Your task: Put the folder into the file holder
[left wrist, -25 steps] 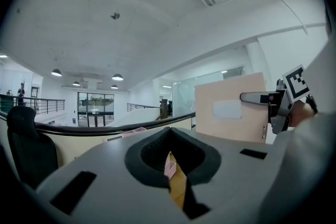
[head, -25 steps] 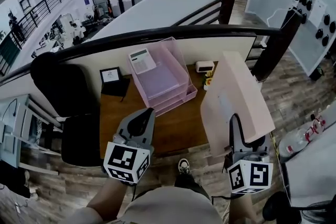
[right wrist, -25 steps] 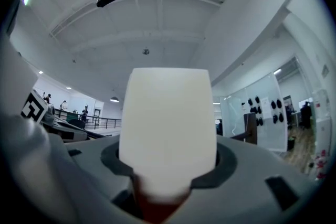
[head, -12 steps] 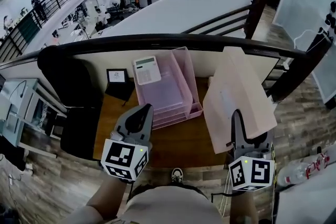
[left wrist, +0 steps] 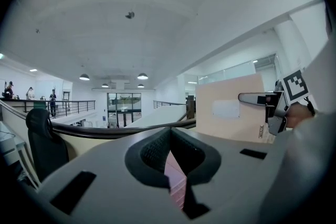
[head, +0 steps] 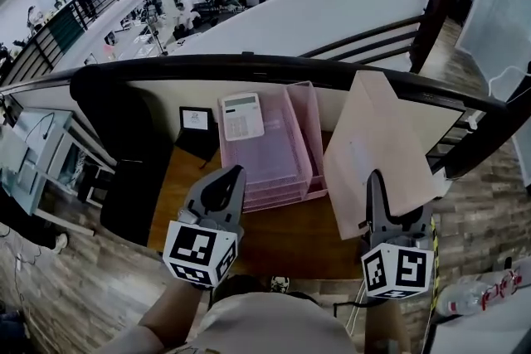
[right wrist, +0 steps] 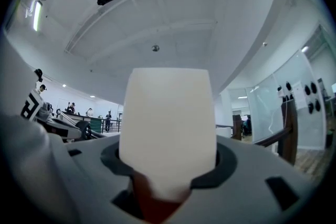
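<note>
The folder [head: 377, 149] is off the desk [head: 290, 238], standing on edge in the air at the right of the head view. The right gripper [head: 374, 181] has its jaws closed on the lower edge, and in that gripper's own view the pale board fills the gap between them. The left gripper [head: 233, 175] has its jaws together on nothing and points over the near end of the desk.

The pink file holder [head: 306, 137] sits on the desk between the two grippers. It lies to the left of the folder and a little beyond the jaws that carry it. Its stacked trays run lengthwise away from the person, with the lower fronts facing them. A white calculator [head: 241, 115] lies at the far end of the top tray.

The folder's broad face looks toward the left gripper, while the trays lie flat. I judge the folder must travel left and tip down toward level before it can slide in from the near end. The left gripper is nearer the holder and could steady it.
</note>
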Available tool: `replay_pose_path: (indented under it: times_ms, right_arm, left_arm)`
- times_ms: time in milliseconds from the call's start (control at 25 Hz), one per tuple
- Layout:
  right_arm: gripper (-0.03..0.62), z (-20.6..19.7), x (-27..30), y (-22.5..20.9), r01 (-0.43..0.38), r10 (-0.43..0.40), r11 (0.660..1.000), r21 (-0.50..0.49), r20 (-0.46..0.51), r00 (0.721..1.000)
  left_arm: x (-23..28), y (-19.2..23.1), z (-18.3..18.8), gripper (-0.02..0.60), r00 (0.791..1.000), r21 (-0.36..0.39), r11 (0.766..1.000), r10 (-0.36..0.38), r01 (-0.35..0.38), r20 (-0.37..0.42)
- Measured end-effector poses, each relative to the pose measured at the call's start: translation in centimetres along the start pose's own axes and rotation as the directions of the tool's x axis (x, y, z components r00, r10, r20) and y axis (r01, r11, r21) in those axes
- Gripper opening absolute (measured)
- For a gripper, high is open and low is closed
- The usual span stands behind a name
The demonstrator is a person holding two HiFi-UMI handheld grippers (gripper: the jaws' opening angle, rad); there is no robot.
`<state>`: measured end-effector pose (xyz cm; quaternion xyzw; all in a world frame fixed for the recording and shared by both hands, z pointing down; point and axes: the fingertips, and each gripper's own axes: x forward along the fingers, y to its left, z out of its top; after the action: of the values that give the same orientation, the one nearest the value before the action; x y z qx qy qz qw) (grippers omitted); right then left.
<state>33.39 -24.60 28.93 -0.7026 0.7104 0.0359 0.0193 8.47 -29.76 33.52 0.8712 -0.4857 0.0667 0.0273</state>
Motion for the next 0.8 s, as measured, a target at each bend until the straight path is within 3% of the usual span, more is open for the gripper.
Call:
replay_pose_path:
  times_ms: [800]
  right_arm:
    - [0.27,-2.3,10.8,3.3,-0.038,0.038,0.999,-0.002,0.137,0.99]
  left_arm:
    - [4.0,5.8,1.1,0.002,0.997,-0.046,0.998,0.036,-0.033,0.063]
